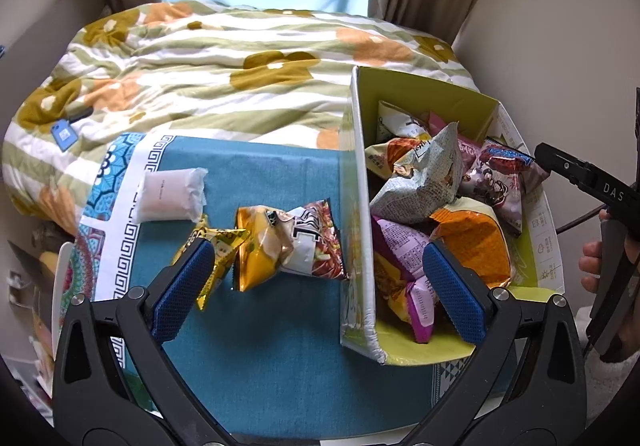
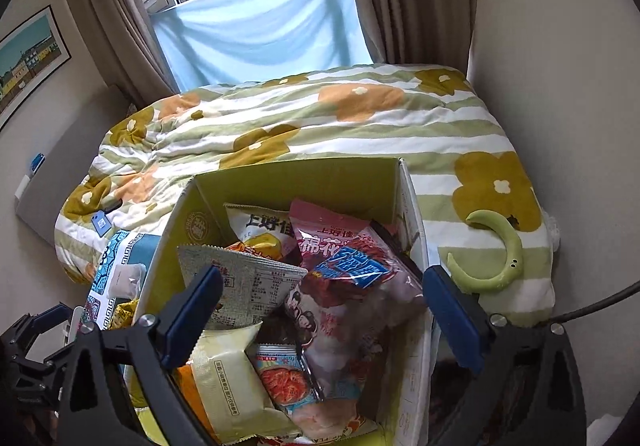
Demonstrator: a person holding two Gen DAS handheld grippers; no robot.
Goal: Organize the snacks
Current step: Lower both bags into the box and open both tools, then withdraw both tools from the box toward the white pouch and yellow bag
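Now both claws gape with nothing between their pads, the left gripper (image 1: pixel 316 278) over the blue cloth (image 1: pixel 256 358) by three loose snack packets (image 1: pixel 280 246), the right gripper (image 2: pixel 320 310) above the packed green box (image 2: pixel 304 178).

Right gripper (image 2: pixel 322 310) with jaws spread wide over a green cardboard box (image 2: pixel 280 176) heaped with snack bags, nothing apparently gripped, floral quilt (image 2: pixel 360 118) behind

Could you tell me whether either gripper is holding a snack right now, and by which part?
Nothing is held: the left gripper and the right gripper are both open and empty.
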